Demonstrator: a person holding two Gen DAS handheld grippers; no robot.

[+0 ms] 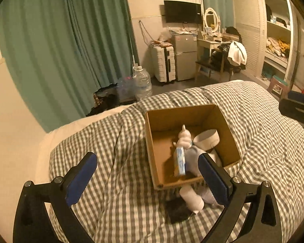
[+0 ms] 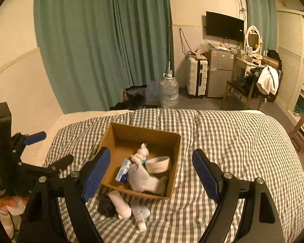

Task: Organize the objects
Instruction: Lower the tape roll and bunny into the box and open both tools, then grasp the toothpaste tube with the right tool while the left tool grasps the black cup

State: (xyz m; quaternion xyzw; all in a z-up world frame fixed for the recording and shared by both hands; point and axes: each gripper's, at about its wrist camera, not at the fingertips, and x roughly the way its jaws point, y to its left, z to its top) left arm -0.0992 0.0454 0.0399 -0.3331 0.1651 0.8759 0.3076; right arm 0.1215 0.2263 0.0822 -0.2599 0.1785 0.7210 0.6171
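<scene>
While open-topped, the brown cardboard box [image 2: 173, 158] holds toys.

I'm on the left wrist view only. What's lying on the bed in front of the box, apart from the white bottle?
Observer: A small white tube with a printed label lies just right of the white bottle. In your view, a finger of the tongs covers that spot.
Operator: Are the right tongs holding anything? I only see their edge.
Observer: No. The right tongs are wide open and empty, pointing at the cardboard box.
</scene>
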